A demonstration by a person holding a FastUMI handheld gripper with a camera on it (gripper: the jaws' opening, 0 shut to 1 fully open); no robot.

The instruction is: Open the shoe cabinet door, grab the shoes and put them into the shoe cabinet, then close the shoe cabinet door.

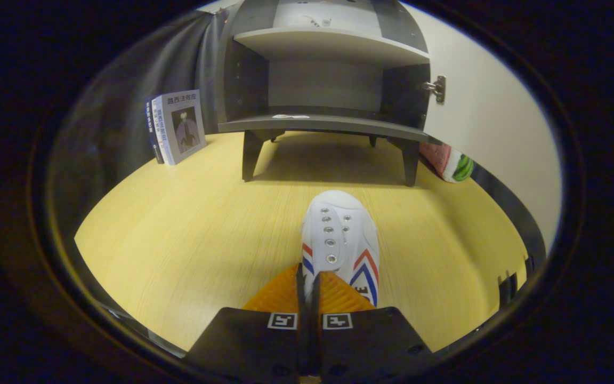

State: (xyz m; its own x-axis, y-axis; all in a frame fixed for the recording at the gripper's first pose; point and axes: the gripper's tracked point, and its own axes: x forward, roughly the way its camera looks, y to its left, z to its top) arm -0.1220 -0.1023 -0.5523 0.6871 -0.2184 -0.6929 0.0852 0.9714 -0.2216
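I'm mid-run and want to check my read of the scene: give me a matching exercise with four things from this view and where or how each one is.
Things:
1. shoe
2. shoe cabinet door
3. books
4. gripper

Places or states:
A. swung open, beside the cabinet
B. upright beside the cabinet's other side, against the dark wall
C. fingers nearly closed, clamped on the shoe's rear edge
D. toe pointing at the cabinet, just ahead of the fingers

Pairs: 1-D, 2-A, 3-B, 4-C
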